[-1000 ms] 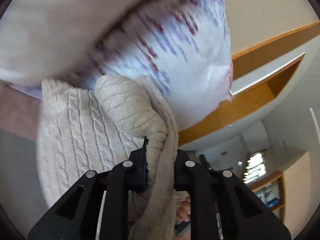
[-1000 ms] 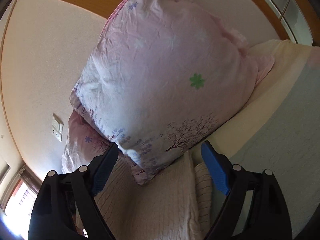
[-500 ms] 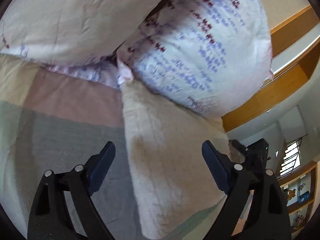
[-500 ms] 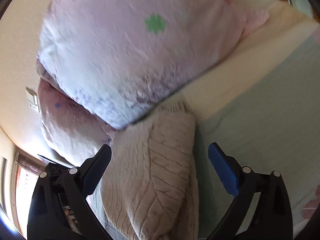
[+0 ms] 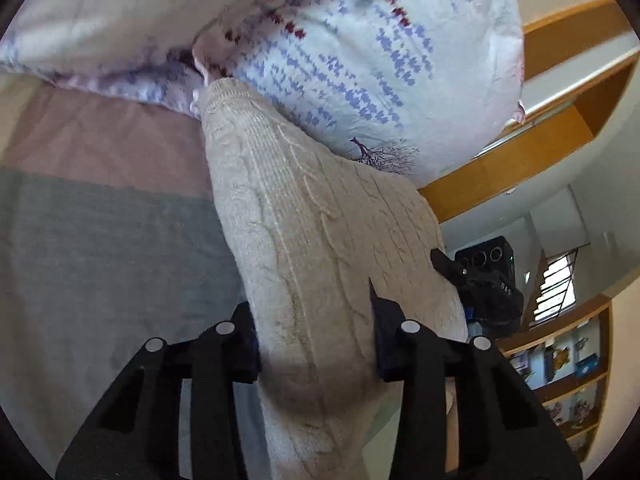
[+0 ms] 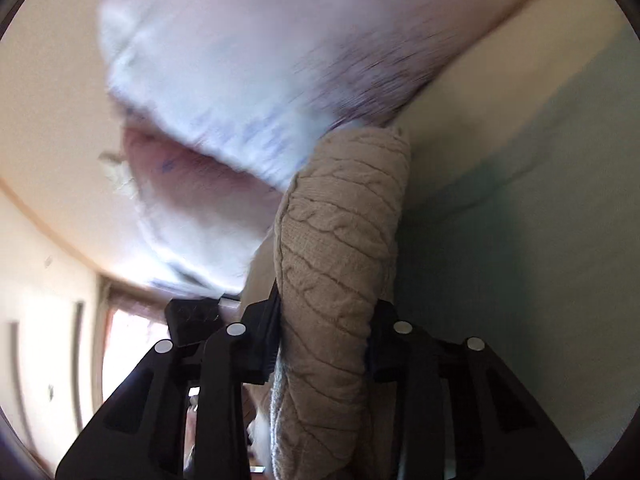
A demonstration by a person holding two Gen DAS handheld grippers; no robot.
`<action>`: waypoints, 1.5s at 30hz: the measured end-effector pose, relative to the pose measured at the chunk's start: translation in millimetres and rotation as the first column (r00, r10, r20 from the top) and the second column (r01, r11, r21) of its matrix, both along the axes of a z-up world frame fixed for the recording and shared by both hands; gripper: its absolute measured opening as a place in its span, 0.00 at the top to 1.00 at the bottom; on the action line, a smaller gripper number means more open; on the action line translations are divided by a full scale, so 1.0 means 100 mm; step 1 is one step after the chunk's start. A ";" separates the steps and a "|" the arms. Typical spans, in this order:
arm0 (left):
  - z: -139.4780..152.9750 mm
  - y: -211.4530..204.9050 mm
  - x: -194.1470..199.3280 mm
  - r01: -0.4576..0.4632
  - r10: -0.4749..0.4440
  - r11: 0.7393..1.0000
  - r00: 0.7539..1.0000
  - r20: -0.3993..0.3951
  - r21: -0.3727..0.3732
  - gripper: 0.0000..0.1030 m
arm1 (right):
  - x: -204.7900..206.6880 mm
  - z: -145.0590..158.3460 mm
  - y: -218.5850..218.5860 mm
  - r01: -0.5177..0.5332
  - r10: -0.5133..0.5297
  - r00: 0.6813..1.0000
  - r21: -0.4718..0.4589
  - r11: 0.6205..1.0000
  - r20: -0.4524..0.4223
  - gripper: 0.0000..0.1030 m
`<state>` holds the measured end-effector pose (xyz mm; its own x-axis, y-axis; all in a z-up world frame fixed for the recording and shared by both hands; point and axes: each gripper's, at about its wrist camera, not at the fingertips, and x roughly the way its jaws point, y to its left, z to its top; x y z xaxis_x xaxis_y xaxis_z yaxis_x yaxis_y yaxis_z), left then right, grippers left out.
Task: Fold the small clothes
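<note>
Inspector: Two views were examined. From the left wrist, the left claw (image 5: 316, 344) was clamped on the near edge of the folded cable-knit sweater (image 5: 320, 224), one finger at each side pressing into the knit.

Clerk: And where did the garment lie?

Inspector: On the bed (image 5: 100, 232), its far end touching the floral pillow (image 5: 372, 60). The right claw's body (image 5: 480, 280) showed just beyond the sweater's right edge.

Clerk: The right wrist view?

Inspector: The right claw (image 6: 324, 344) was likewise closed on the sweater (image 6: 336, 248), a thick fold bunched between its fingers. The pillow (image 6: 260, 60) was blurred, lying against the sweater's far end. The bed (image 6: 520, 220) lay to the right of the knit.
</note>
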<state>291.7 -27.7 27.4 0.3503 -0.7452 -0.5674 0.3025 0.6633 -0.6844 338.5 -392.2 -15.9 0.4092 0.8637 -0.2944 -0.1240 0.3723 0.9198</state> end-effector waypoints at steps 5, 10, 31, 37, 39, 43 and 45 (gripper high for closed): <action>0.22 0.58 -0.25 -0.070 0.039 0.963 0.992 0.124 0.261 0.55 | 0.06 0.05 0.92 -0.204 0.210 0.978 -0.180 0.962 0.015 0.70; 0.11 0.80 -0.34 -0.147 0.116 0.949 0.985 0.124 0.280 0.36 | 0.07 -0.01 0.90 -0.122 0.125 0.992 -0.196 0.973 0.005 0.44; 0.05 0.88 -1.73 -0.388 0.264 0.786 0.915 0.305 0.481 0.02 | -1.54 0.27 1.01 0.257 -0.099 0.958 -0.647 0.718 0.271 0.01; -0.13 0.63 -1.77 -0.364 0.223 0.688 0.929 0.295 0.627 0.02 | -1.70 0.04 1.71 0.212 0.021 0.966 -0.834 0.509 0.258 0.01; -0.20 0.60 -1.75 -0.338 0.211 0.673 0.940 0.267 0.658 0.02 | -1.69 0.00 1.82 0.211 0.023 0.969 -0.869 0.447 0.247 0.01; -0.21 0.64 -1.74 -0.331 0.207 0.684 0.943 0.262 0.650 0.02 | -1.68 -0.08 1.79 0.200 -0.023 0.977 -0.876 0.438 0.211 0.01; -0.21 0.64 -1.74 -0.332 0.209 0.683 0.942 0.262 0.651 0.02 | -1.69 -0.10 1.80 0.203 -0.026 0.977 -0.880 0.429 0.213 0.01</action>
